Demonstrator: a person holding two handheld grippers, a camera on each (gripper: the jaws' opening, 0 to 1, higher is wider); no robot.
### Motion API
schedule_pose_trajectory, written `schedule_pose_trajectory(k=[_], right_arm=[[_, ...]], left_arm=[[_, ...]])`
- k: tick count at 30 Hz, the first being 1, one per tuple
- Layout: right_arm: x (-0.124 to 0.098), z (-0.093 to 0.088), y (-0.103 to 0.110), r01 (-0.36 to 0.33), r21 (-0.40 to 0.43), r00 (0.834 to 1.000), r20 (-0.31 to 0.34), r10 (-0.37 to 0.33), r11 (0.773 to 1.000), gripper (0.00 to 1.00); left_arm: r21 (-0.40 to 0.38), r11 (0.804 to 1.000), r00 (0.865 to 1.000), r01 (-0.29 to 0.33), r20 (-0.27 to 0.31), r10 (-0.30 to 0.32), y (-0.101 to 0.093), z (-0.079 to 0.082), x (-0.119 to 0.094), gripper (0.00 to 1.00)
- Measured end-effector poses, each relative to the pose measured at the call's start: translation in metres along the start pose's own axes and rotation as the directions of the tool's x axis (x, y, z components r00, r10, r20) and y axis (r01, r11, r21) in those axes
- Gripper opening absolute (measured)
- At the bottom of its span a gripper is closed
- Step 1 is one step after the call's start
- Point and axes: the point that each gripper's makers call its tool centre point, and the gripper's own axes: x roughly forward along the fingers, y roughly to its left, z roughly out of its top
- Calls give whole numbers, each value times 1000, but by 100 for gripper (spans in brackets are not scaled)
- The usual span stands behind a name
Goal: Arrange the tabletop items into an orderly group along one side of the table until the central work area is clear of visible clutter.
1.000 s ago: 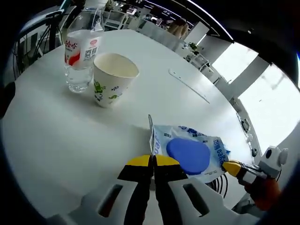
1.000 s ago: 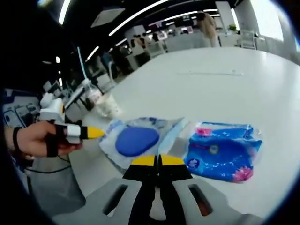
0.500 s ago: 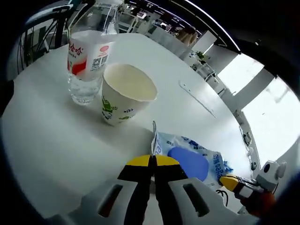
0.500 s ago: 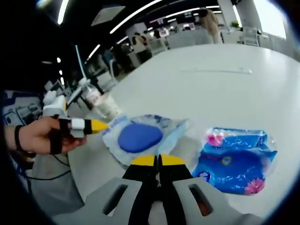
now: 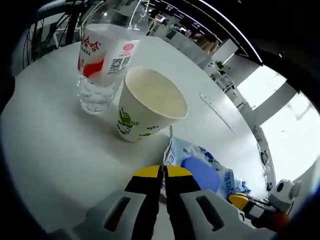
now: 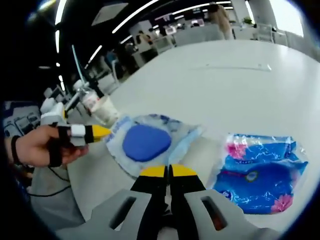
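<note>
- Cup [image 5: 150, 107]: a paper cup with green leaf print stood upright on the white table [image 5: 45, 145], its mouth open and its pale inside bare as far as could be seen; it serves as landmark here.
- Just beside the cup, on its far-left side, stood a clear water bottle [image 5: 102, 62] with a red-and-white label, water visible in its lower part.
- Just near-right of the cup lay a clear plastic packet [image 5: 200, 167] holding a blue oval pad, with blue print on the wrapper.
- The left gripper [image 5: 163, 172] had its yellow-tipped jaws closed together at the packet's near edge (whether they pinched the wrapper could not be told).
- The right gripper view added a second packet [image 6: 260, 167], blue with pink flowers, lying well right of the cup [image 6: 106, 110] and beyond the first packet [image 6: 150, 145]; the bottle [image 6: 90, 100] stood touching or just beside the cup.
- It also showed a hand [image 6: 37, 147] carrying the left gripper [image 6: 100, 132], its tip at that packet's edge.
- The right gripper [image 6: 167, 171] had its jaws shut, with nothing seen between them.
</note>
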Motion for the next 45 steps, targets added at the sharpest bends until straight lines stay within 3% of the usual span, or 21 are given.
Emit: schedule_pose_trajectory(k=[6, 19, 27, 31, 41, 45], right_arm=[[2, -2, -2, 1, 20, 1000, -6, -1, 1000, 0], [14, 12, -12, -3, 25, 1000, -3, 3, 1000, 0], [16, 13, -10, -3, 10, 1000, -12, 3, 1000, 0], [15, 15, -11, -5, -2, 1000, 5, 5, 1000, 1], [10, 10, -11, -2, 20, 1000, 23, 1, 1000, 4], [6, 8, -11, 0, 7, 1000, 24, -1, 1000, 4]], left_arm=[[-34, 999, 1000, -8, 5, 8, 4, -1, 2, 0], [-121, 993, 1000, 1, 26, 3, 2, 12, 14, 0], [-129, 992, 1000, -3, 27, 6, 4, 14, 17, 1], [-174, 984, 999, 28, 26, -24, 5, 16, 15, 3], [-204, 978, 999, 38, 37, -31, 16, 8, 1, 8], [-176, 983, 999, 43, 31, -38, 15, 3, -7, 7]])
